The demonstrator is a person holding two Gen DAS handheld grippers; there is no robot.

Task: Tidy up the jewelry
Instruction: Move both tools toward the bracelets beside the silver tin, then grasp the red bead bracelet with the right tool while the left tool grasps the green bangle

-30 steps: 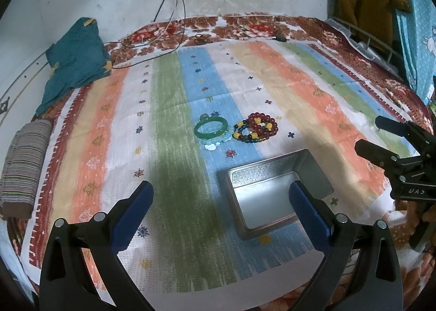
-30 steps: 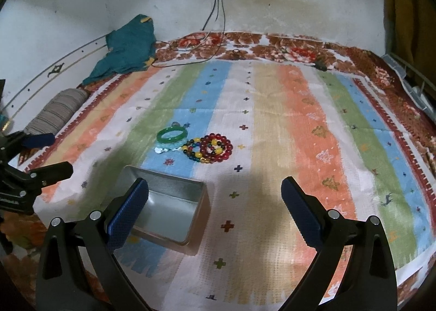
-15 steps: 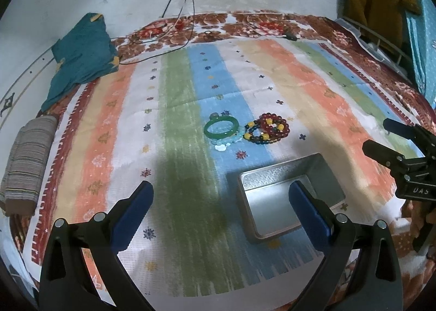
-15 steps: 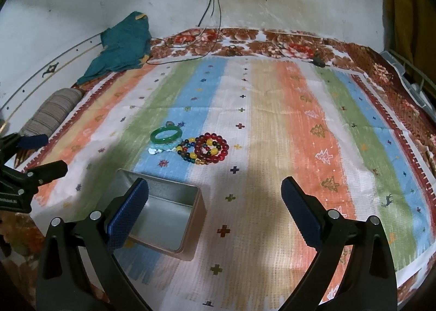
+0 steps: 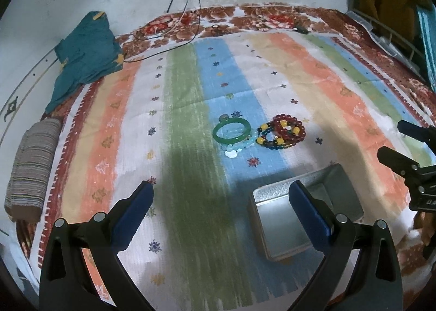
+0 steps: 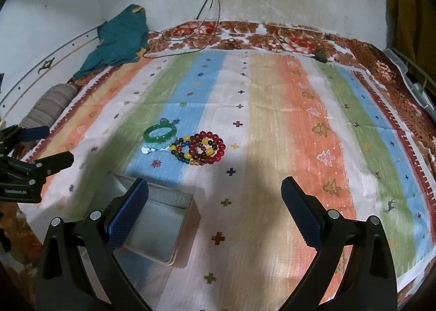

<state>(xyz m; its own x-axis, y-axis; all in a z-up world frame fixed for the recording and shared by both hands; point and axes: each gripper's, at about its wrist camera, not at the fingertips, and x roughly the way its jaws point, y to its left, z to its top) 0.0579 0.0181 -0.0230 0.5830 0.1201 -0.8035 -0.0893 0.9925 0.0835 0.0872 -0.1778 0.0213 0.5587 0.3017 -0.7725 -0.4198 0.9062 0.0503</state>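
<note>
1. The striped bedcover carries everything.
2. The left gripper and right gripper hover spread wide, empty.
3. The open metal tin lies near them.
4. The green bangle and beaded bracelets lie together beyond it.

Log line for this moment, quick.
left gripper: open, empty | right gripper: open, empty | bracelets: on bedspread | tin: empty
</note>
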